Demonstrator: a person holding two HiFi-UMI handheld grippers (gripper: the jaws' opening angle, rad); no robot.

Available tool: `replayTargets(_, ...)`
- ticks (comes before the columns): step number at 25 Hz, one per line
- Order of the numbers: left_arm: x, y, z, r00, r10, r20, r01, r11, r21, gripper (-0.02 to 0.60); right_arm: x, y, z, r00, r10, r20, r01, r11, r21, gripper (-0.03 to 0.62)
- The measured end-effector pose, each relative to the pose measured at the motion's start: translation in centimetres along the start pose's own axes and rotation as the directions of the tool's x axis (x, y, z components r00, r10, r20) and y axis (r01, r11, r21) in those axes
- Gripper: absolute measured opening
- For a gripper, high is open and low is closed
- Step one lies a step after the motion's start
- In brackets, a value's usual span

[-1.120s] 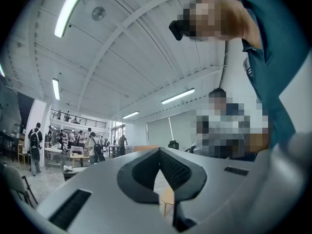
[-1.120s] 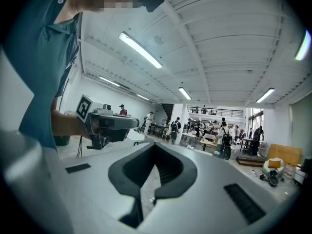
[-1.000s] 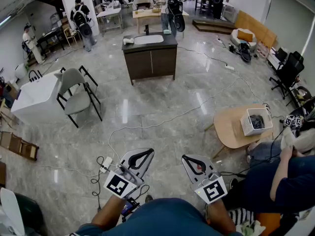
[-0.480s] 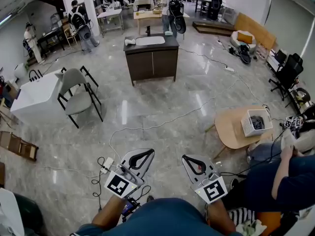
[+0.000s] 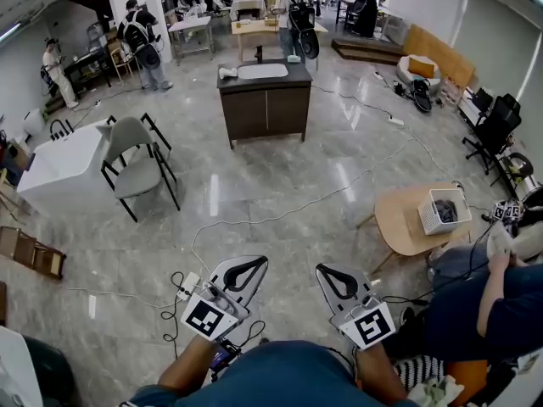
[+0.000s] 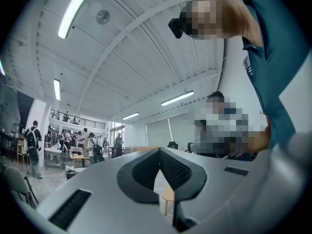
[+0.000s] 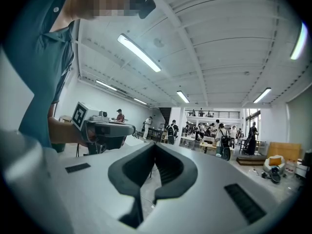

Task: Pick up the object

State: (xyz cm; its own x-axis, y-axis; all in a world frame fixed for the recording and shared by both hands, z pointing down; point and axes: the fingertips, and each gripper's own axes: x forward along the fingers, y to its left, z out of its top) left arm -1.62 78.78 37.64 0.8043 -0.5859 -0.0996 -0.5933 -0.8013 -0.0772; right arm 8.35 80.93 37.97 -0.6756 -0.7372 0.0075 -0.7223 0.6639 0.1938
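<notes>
No object to pick up stands out near the grippers. In the head view, my left gripper [image 5: 257,261] and right gripper [image 5: 323,270] are held low, close to my body, above the grey marble floor [image 5: 280,185]. Each is shut with nothing between its jaws. The left gripper view has the closed left gripper [image 6: 158,151] aimed up at the hall ceiling. In the right gripper view, the shut right gripper [image 7: 155,145] points into the hall, with the left gripper's marker cube [image 7: 79,115] at the left.
A dark cabinet with a sink [image 5: 265,100] stands ahead. A grey chair [image 5: 136,164] and a white table [image 5: 64,164] are at the left. At the right is a round wooden table [image 5: 399,223] bearing a white basket [image 5: 443,210]. Cables and a power strip [image 5: 187,285] lie on the floor. A seated person [image 5: 475,303] is at my right.
Both grippers stay where they were, still shut. The head view has drifted a little, and people at the back of the hall have moved.
</notes>
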Motion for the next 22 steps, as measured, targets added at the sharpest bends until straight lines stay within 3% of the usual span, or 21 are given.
replayTargets(9, -0.5, 1.3, 0.0, 1.0, 0.016, -0.004, -0.016, 1.0, -0.007, 0.005, 1.4, -0.2, 0.7, 1.0, 0.002, 0.004, -0.002, 1.0, -0.02, 0.014)
replayTargets(22, 7.9, 0.7, -0.7, 0.998, 0.057, -0.027, -0.056, 0.998, 0.015, 0.005, 0.9, -8.4, -1.2, 0.998, 0.054, 0.029, -0.055, 0.999, 0.003, 0.014)
